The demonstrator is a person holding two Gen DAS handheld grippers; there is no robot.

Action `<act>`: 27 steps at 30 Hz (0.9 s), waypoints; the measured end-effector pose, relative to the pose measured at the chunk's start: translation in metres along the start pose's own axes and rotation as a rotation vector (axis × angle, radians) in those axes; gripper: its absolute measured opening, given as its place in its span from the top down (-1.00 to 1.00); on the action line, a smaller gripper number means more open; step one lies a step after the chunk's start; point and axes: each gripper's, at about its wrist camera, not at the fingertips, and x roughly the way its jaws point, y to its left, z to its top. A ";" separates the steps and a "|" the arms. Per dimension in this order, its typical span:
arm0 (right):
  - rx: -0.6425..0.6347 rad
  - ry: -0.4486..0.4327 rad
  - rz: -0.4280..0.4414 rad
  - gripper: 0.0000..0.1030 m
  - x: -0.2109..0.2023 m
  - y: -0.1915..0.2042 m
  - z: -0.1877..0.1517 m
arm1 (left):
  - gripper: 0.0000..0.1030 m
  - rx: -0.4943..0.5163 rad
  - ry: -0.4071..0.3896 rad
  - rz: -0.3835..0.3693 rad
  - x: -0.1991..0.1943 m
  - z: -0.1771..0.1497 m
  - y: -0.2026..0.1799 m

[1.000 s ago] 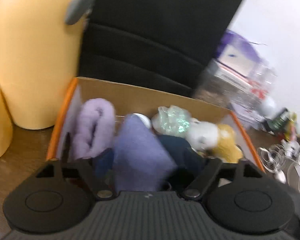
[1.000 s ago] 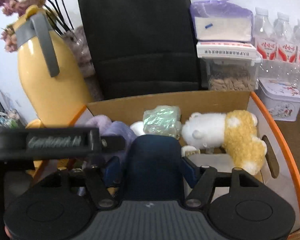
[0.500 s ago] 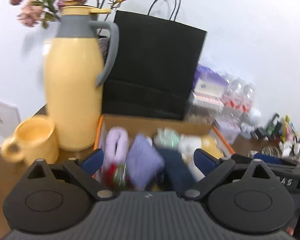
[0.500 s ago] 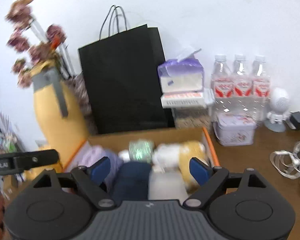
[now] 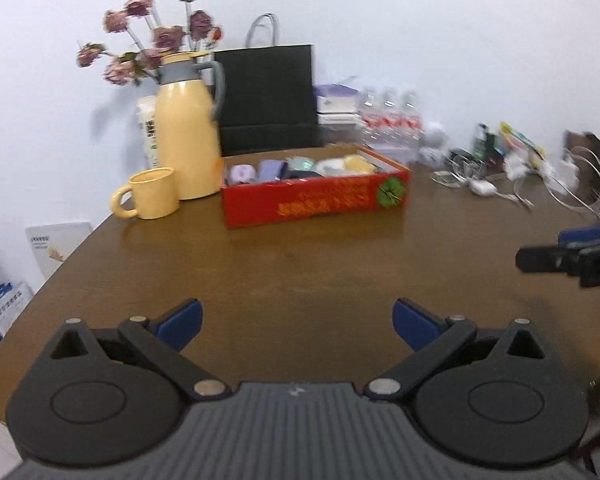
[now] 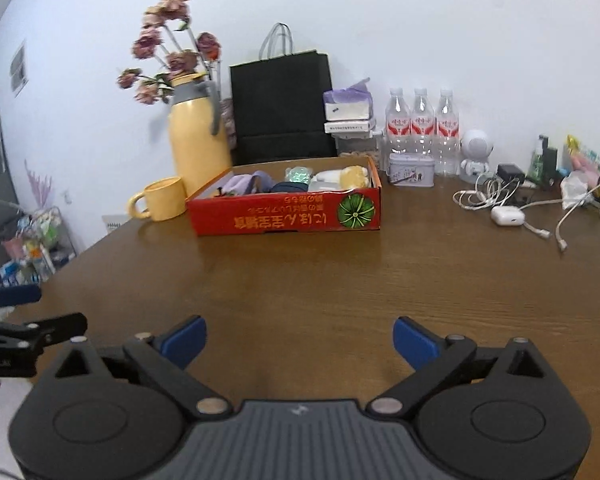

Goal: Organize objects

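1. Your left gripper had its jaws opening and nearly at their widest, with nothing between them but bare desk.
2. Your right gripper matched it: jaws opening, wide apart, empty, touching nothing.
3. Each gripper showed at the edge of the other's view, side by side and well apart, both near your edge of the desk.
4. The box sat well beyond both grippers, near the wall side of the desk, just beside the mug and the flask.
5. Inside it lay the soft goods: a lilac roll, a navy bundle, a green packet and a plush toy, packed close together.
6. Those things looked light and soft, so you could pinch them at mid-body; they would squash rather than slip, and none looked fragile.
7. The box looked like thin card, light and a little flexible; take it by a side wall, one gripper to each end, if it needed shifting.
8. With everything boxed, the sorting looked about done.
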 end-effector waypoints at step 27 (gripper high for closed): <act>0.054 -0.066 -0.012 -0.97 -0.035 0.041 -0.018 | -1.00 -0.152 0.040 0.044 -0.026 -0.001 0.013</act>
